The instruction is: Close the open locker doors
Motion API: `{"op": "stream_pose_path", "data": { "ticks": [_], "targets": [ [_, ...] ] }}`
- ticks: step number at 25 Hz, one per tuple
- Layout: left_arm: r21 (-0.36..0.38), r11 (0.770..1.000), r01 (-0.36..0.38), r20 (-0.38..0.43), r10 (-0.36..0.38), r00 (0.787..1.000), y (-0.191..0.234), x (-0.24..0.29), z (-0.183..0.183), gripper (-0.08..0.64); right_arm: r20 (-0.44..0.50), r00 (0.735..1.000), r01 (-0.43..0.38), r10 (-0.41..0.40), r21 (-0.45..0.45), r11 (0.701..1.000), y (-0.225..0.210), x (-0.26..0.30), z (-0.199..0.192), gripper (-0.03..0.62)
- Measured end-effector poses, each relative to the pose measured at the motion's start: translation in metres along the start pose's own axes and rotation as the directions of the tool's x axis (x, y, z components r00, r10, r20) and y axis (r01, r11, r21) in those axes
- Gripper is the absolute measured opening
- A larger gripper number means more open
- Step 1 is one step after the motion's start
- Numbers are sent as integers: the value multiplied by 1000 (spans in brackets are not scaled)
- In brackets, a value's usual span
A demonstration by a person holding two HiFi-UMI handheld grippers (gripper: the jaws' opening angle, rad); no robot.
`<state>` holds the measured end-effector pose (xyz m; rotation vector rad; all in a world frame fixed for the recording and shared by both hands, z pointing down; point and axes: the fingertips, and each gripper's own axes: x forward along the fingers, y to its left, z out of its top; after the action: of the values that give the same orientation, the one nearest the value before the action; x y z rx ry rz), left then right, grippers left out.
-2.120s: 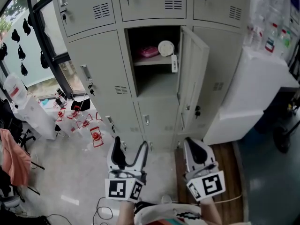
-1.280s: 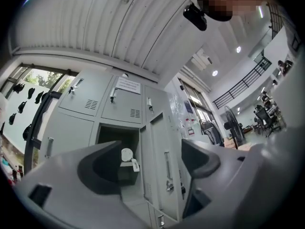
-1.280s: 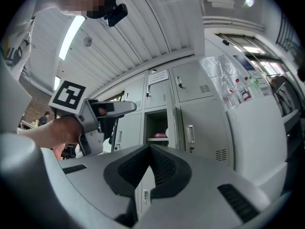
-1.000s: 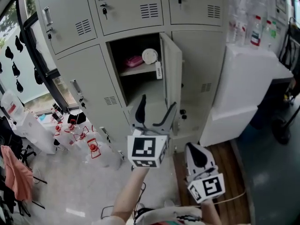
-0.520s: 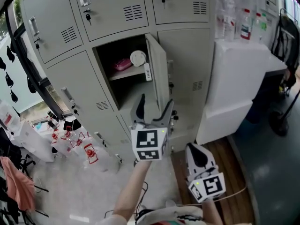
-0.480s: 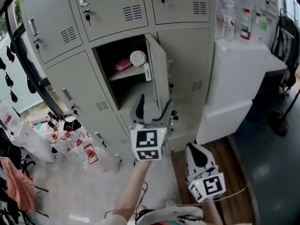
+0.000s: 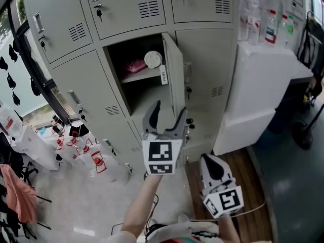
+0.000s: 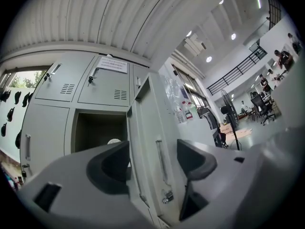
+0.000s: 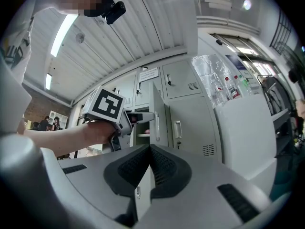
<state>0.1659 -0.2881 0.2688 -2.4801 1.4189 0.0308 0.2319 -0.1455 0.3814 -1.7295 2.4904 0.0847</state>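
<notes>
One grey locker door (image 7: 174,75) stands open, hinged on its right, showing a compartment (image 7: 144,92) with a pink thing (image 7: 135,65) and a white round thing (image 7: 153,59) on a shelf. My left gripper (image 7: 166,113) is held up in front of the door's lower part. It is open, and its jaws have just been closing a little. In the left gripper view the door's edge (image 8: 147,128) shows through the gap of the left gripper (image 8: 152,161), untouched by the pads. My right gripper (image 7: 211,161) hangs low and shut, with nothing in it (image 9: 150,149).
Closed lockers (image 7: 126,6) surround the open one. A white cabinet (image 7: 258,85) with bottles (image 7: 271,27) on top stands to the right. Red and white things (image 7: 91,158) lie on the floor at the left, by a window (image 7: 15,59).
My left gripper has risen from beside the right one to in front of the open door, then kept almost still. The right gripper has stayed put.
</notes>
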Motion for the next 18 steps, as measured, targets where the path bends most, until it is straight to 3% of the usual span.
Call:
{"op": "stream_pose_path", "data": {
  "ticks": [3, 5, 18],
  "targets": [
    [31, 1000, 0, -7, 0, 1000, -4, -5, 0, 202, 3, 1000, -5, 5, 12, 1000, 3, 3, 0, 6],
    [57, 998, -15, -5, 16, 1000, -4, -7, 1, 165, 11, 1000, -12, 12, 19, 1000, 5, 4, 3, 6],
    [17, 998, -66, -31, 66, 997, 16, -19, -7, 131, 2, 999, -46, 46, 4, 999, 15, 1, 1, 6]
  ]
}}
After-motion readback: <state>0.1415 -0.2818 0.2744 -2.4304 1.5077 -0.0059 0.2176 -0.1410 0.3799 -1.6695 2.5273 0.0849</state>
